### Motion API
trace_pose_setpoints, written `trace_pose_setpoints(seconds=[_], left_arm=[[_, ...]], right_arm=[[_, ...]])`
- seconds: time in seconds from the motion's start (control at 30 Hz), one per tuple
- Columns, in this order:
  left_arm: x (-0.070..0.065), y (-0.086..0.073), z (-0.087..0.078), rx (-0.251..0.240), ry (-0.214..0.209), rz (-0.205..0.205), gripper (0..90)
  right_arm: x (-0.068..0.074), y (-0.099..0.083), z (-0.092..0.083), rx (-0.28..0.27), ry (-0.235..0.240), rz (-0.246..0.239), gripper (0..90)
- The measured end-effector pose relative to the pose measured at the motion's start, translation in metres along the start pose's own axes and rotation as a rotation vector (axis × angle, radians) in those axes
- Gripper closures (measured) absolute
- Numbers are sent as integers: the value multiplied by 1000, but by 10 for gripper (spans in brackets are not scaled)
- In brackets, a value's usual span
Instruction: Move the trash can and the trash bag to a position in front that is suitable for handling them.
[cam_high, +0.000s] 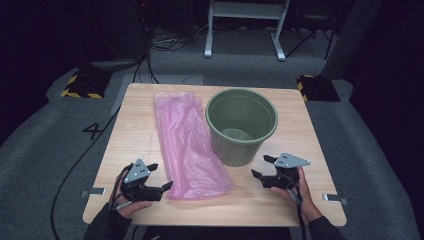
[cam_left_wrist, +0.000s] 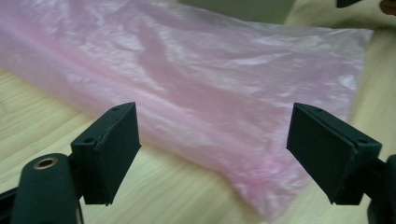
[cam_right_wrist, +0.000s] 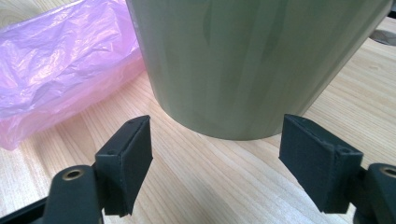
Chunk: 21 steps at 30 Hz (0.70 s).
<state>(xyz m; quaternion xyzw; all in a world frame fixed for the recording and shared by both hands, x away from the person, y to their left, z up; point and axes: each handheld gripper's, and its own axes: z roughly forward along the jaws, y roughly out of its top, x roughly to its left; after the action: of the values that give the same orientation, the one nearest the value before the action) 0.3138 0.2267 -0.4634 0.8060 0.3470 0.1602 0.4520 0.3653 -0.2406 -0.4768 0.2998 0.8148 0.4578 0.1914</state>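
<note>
A flat pink plastic bag (cam_high: 187, 145) lies lengthwise on the wooden table (cam_high: 280, 205), left of an upright green bucket (cam_high: 241, 125). My left gripper (cam_high: 160, 176) hovers at the bag's near left corner, open and holding nothing. In the left gripper view the bag (cam_left_wrist: 210, 79) spreads just beyond the gripper (cam_left_wrist: 212, 135), whose jaws stand wide apart. My right gripper (cam_high: 261, 166) is open too, a short way from the bucket's near right side. The bucket's wall (cam_right_wrist: 252, 60) rises close ahead of that gripper (cam_right_wrist: 217, 140) in the right gripper view, with the bag (cam_right_wrist: 60, 60) at the left.
The bucket is hollow, and its bottom (cam_high: 236, 134) shows inside. Metal brackets (cam_high: 93, 192) stick out at the table's near corners. Grey carpet (cam_high: 50, 150) surrounds the table, with a cable (cam_high: 85, 155) running along the left side and yellow-black striped stand feet (cam_high: 82, 85) at the back.
</note>
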Motion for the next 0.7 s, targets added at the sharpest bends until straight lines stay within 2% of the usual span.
trace_pose_setpoints(seconds=[0.07,0.1,0.17,0.2,0.23,0.3,0.37,0.43,0.6,0.7], left_arm=[[10,-3,2,7,38,5,207],[17,-5,5,10,8,-20,240],[24,-7,15,41,-19,-29,242],[23,-7,20,50,-52,-30,277],[22,-7,23,58,-78,-20,339],[13,-6,33,92,-111,17,348],[5,-6,40,106,-135,33,400],[0,-6,46,115,-159,32,411],[-14,-3,55,138,-185,63,429],[-18,-3,56,146,-189,69,434]], right_arm=[[-1,-1,-1,0,-1,2,256],[-2,-1,-1,1,-1,5,256],[-2,-1,-2,-3,8,11,256],[-1,-1,-2,-2,8,10,256],[0,0,-2,-3,15,8,258],[2,0,-2,0,26,2,261],[5,0,-2,0,43,5,273],[6,0,-1,-1,57,9,279],[15,3,3,-3,102,16,304],[22,7,13,7,93,-3,315]])
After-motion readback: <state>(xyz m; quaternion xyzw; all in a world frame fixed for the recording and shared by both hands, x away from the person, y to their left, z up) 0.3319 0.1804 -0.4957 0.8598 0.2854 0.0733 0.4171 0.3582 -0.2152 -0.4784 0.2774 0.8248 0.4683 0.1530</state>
